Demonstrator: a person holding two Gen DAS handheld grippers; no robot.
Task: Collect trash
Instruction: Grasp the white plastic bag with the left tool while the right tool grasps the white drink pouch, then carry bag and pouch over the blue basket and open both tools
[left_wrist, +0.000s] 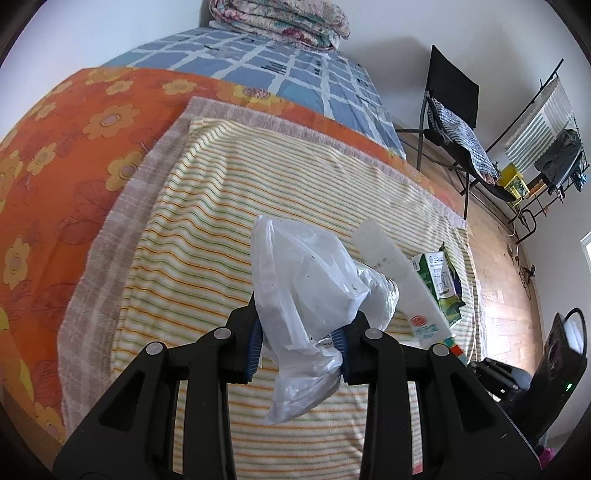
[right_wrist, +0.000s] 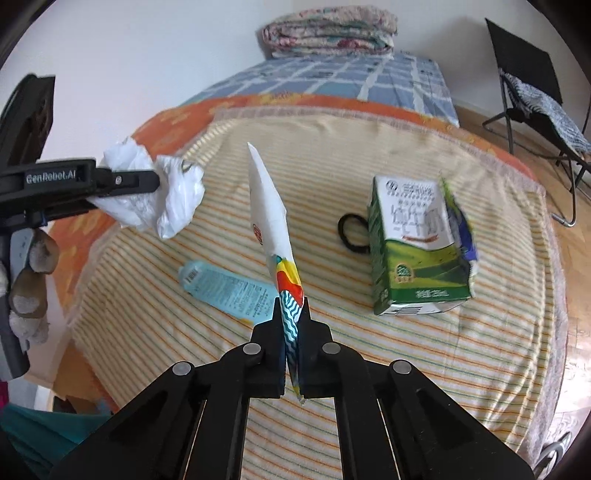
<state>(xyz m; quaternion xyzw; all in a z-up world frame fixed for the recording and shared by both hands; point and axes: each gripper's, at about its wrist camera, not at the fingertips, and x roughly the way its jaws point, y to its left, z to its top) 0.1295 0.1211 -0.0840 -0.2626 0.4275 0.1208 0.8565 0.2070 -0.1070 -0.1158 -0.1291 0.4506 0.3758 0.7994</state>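
Note:
My left gripper (left_wrist: 300, 345) is shut on a crumpled white plastic bag (left_wrist: 306, 295), held above the striped towel (left_wrist: 207, 206); the gripper and bag also show in the right wrist view (right_wrist: 162, 192). My right gripper (right_wrist: 291, 314) is shut on a flattened white wrapper with a colourful end (right_wrist: 271, 214), lifted over the towel; it shows in the left wrist view (left_wrist: 402, 280) too. A green and white milk carton (right_wrist: 417, 243) stands on the towel to the right. A light blue tube (right_wrist: 225, 288) lies on the towel left of my right gripper.
A black hair tie (right_wrist: 351, 230) lies beside the carton. The towel lies on an orange flowered cover (left_wrist: 74, 147) and a blue checked sheet (left_wrist: 280, 66), with a folded quilt (right_wrist: 328, 33) at the far end. A black folding chair (left_wrist: 454, 122) and a drying rack (left_wrist: 543, 140) stand on the wooden floor.

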